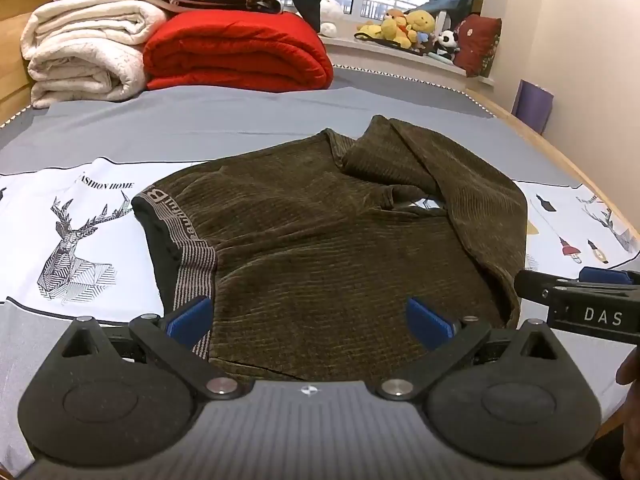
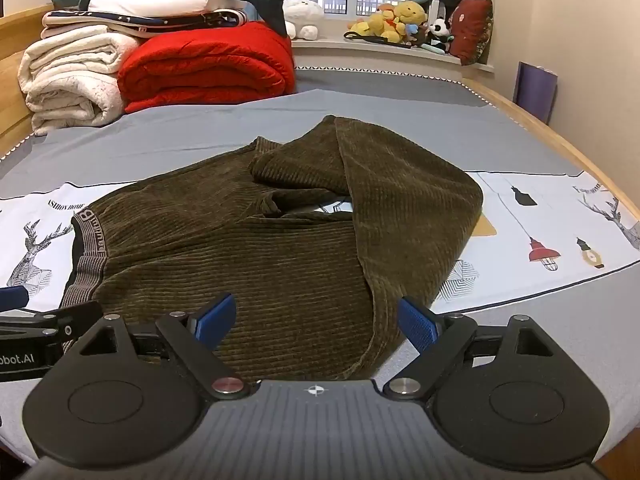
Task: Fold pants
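Observation:
Olive-brown corduroy pants lie on the bed, legs folded back over the body, also in the right wrist view. The striped grey waistband is at the left. My left gripper is open and empty, hovering over the near edge of the pants by the waistband. My right gripper is open and empty over the near right edge, by the folded leg. The right gripper also shows at the right of the left wrist view.
The bed has a white printed sheet and a grey sheet. Folded white blankets and a red quilt are stacked at the far left. Plush toys sit on the window ledge. The wooden bed edge runs along the right.

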Motion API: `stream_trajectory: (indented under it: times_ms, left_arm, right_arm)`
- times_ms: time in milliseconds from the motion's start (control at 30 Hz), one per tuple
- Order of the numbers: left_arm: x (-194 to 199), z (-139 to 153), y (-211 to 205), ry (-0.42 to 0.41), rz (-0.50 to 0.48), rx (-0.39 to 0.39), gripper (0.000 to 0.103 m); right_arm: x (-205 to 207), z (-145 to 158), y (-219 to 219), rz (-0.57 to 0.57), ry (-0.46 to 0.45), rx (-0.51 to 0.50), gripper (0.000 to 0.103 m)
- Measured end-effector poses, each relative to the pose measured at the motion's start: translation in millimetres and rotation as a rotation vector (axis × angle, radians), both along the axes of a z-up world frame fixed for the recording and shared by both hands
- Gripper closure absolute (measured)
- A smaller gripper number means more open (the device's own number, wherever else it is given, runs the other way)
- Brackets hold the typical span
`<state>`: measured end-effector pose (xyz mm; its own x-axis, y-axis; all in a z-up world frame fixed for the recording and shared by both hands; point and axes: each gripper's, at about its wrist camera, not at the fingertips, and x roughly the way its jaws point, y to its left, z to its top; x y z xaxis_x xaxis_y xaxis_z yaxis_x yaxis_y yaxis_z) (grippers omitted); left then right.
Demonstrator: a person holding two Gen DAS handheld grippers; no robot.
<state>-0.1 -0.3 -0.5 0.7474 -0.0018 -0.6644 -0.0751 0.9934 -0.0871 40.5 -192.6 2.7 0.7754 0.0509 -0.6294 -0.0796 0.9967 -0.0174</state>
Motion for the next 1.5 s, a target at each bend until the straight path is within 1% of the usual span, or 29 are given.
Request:
stream_trajectory:
  times_ms: [200, 233, 267, 333, 867, 1133, 1267, 1300, 1500]
  left_arm:
    - [-1.1, -1.7, -1.0, 0.000, -0.001, 0.005, 0.000]
    - [-4.4, 5.7, -4.1, 0.002, -0.001, 0.006, 0.000]
    - [-0.9, 0.2, -5.0, -0.002, -0.002, 0.006, 0.000]
    - [-0.3, -1.9, -1.9, 0.001, -0.005, 0.005, 0.000]
    - [2.7, -3.3, -2.0, 0.015, -0.011, 0.000, 0.000]
    - [3.5, -4.4, -3.7, -0.008, -0.017, 0.010, 0.000]
    - [3.7, -5.4, -4.8, 0.011, -0.025, -0.003, 0.000]
    - [4.3, -5.8, -4.0, 0.027, -0.026, 0.000, 0.000]
    - [1.9, -2.8, -3.9, -0.003, -0.037, -0.018, 0.000]
  right_arm:
    - [0.5, -0.2, -0.1, -0.001, 0.002, 0.000, 0.014]
    - [0.8, -0.3, -0.2, -0.001, 0.004, 0.001, 0.014]
    - [0.9, -0.5, -0.3, -0.002, 0.005, 0.002, 0.014]
    - [1.0, -1.2, -0.1, -0.003, 0.006, 0.003, 0.014]
    - [3.4, -2.9, 0.9, 0.000, 0.016, 0.005, 0.014]
    - [3.7, -4.3, 3.1, 0.008, 0.017, 0.004, 0.014]
    - [3.4, -4.2, 3.7, 0.008, 0.020, 0.007, 0.014]
    - [3.6, -3.5, 3.3, 0.008, 0.018, 0.007, 0.014]
    - [3.4, -4.3, 3.2, 0.005, 0.017, 0.009, 0.014]
